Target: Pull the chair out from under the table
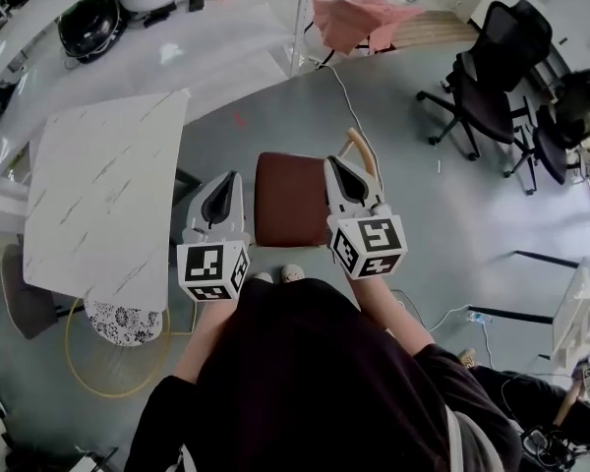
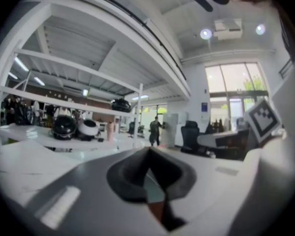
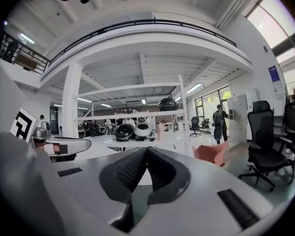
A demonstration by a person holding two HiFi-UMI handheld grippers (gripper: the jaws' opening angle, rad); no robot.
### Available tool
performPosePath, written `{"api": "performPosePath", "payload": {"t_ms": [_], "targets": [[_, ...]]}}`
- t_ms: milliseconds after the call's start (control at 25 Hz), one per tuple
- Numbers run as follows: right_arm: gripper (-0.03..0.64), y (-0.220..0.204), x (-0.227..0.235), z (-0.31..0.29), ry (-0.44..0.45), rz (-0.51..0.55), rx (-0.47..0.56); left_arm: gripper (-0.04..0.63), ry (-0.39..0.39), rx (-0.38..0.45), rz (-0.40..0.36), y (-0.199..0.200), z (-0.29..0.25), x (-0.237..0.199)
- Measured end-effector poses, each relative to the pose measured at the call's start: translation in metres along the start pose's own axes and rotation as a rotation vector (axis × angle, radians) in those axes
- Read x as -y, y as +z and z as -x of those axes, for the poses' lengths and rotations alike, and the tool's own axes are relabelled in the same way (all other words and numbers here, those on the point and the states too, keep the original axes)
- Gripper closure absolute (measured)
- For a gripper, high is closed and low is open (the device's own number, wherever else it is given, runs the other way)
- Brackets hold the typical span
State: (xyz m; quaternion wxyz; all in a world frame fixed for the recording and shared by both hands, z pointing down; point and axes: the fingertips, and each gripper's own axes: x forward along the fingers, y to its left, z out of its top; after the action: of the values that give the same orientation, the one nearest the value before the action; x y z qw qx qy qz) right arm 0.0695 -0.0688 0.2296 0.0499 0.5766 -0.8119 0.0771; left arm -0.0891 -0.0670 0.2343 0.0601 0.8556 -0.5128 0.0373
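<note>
On the grey floor in front of the person stands the chair (image 1: 290,198), its brown seat fully clear of the tabletop and just beside the right edge of the white marble-patterned table (image 1: 98,205). Its pale wooden backrest (image 1: 362,153) curves up at the seat's right side.

The left gripper (image 1: 226,187) hangs above the seat's left edge and the right gripper (image 1: 336,170) above its right edge. Both are raised and point roughly level across the room. In each gripper view the dark jaws are pressed together with nothing between them, and neither one touches the chair.

A second seat, grey (image 1: 25,298), is tucked under the table's near left corner. Beside it a round patterned cushion (image 1: 123,321) shows at the table's near edge, over a yellow hoop (image 1: 79,367) on the floor.

Farther off, a long white bench (image 1: 216,52) carries two helmets (image 1: 93,23). A pink cloth (image 1: 359,18) is draped past its end, and black office chairs (image 1: 492,77) stand to the right.
</note>
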Motion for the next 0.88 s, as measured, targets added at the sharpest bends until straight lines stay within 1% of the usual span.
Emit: {"api": "performPosePath", "payload": {"t_ms": [160, 320, 440, 880], "targets": [[0.595, 0.034, -0.022, 0.005, 0.035, 0.101, 0.08, 0.588, 0.057, 0.053, -0.025, 0.03, 0.018, -0.01], [0.595, 0.046, -0.038, 0.009, 0.058, 0.145, 0.115, 0.588, 0.078, 0.09, -0.06, 0.045, 0.031, -0.011], [0.595, 0.046, -0.042, 0.009, 0.065, 0.147, 0.122, 0.588, 0.078, 0.097, -0.07, 0.047, 0.033, -0.01], [0.596, 0.038, -0.046, 0.012, 0.066, 0.125, 0.116, 0.588, 0.058, 0.093, -0.065, 0.04, 0.035, -0.006]]}}
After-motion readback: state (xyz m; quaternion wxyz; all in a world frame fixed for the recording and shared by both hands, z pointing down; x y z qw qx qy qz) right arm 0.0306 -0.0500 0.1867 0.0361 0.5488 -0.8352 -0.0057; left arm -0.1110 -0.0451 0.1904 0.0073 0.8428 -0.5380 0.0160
